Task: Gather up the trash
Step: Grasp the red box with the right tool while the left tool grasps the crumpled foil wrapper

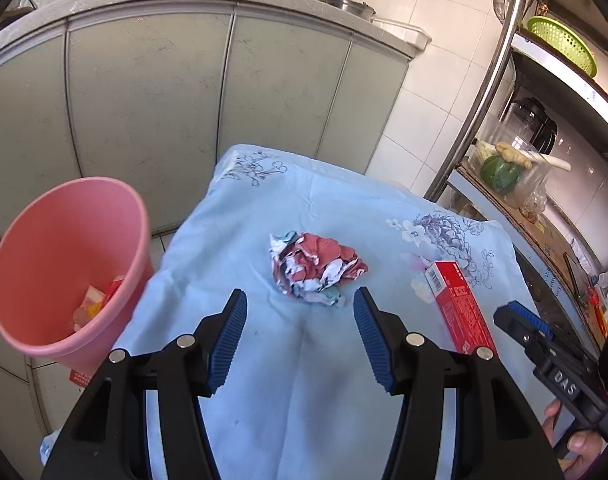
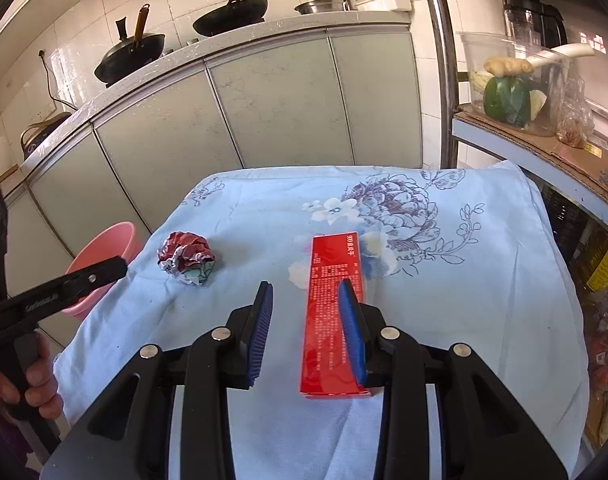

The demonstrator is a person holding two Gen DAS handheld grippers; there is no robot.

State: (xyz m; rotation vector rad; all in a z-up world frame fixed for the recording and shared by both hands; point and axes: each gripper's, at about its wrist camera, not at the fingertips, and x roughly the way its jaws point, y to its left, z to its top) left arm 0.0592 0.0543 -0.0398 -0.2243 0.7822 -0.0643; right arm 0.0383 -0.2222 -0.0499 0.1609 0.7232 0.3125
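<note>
A crumpled red and white paper ball point(image 1: 315, 270) lies on the light blue floral cloth point(image 1: 304, 360); it also shows in the right wrist view point(image 2: 186, 258). My left gripper point(image 1: 300, 300) is open, just short of the ball, empty. A long red carton point(image 2: 331, 308) lies flat on the cloth to the right; it shows in the left wrist view point(image 1: 459, 306) too. My right gripper point(image 2: 305, 292) is open above the carton's near part, right finger over it. A pink bin point(image 1: 64, 272) stands left of the table with some trash inside.
Grey kitchen cabinets point(image 1: 184, 112) stand behind the table, with woks point(image 2: 228, 16) on the counter. A metal shelf rack point(image 1: 543, 184) with vegetables, a green basket point(image 1: 563, 44) and bottles stands at the right. The right gripper shows at the left view's edge point(image 1: 519, 320).
</note>
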